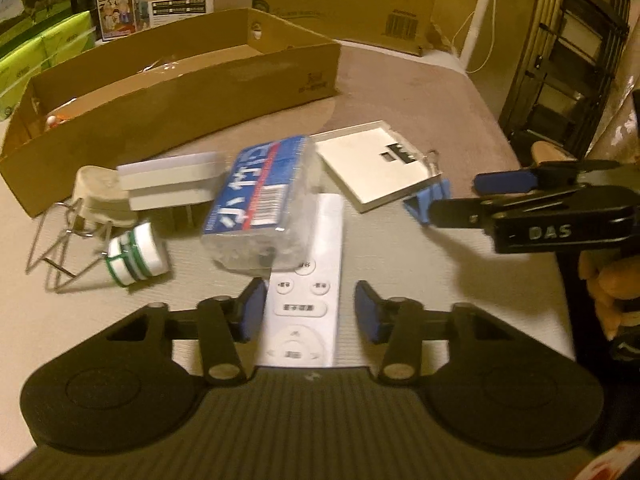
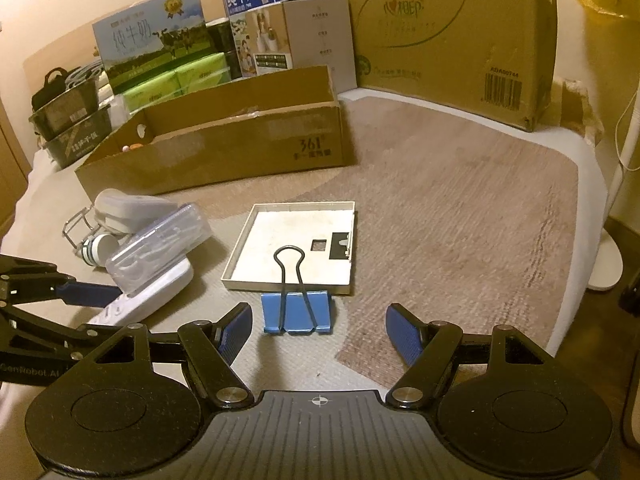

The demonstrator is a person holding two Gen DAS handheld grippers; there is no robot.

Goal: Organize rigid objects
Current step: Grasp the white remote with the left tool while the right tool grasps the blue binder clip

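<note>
My left gripper [image 1: 310, 314] is open, its blue pads on either side of a white remote [image 1: 304, 300] that lies flat on the mat. A clear plastic case with a blue label [image 1: 260, 196] rests across the remote's far end. My right gripper [image 2: 318, 334] is open and empty just short of a blue binder clip [image 2: 298, 312]. Beyond the clip lies a flat white square panel [image 2: 292, 248]. The right gripper also shows in the left wrist view [image 1: 452, 196], next to the clip [image 1: 424, 196].
A long open cardboard box [image 1: 172, 92] stands at the back with small items inside. A white plug adapter [image 1: 172, 180], a green-banded tape roll [image 1: 136, 256] and a wire clip [image 1: 60, 248] lie left. Cartons and a big box [image 2: 452, 32] line the back.
</note>
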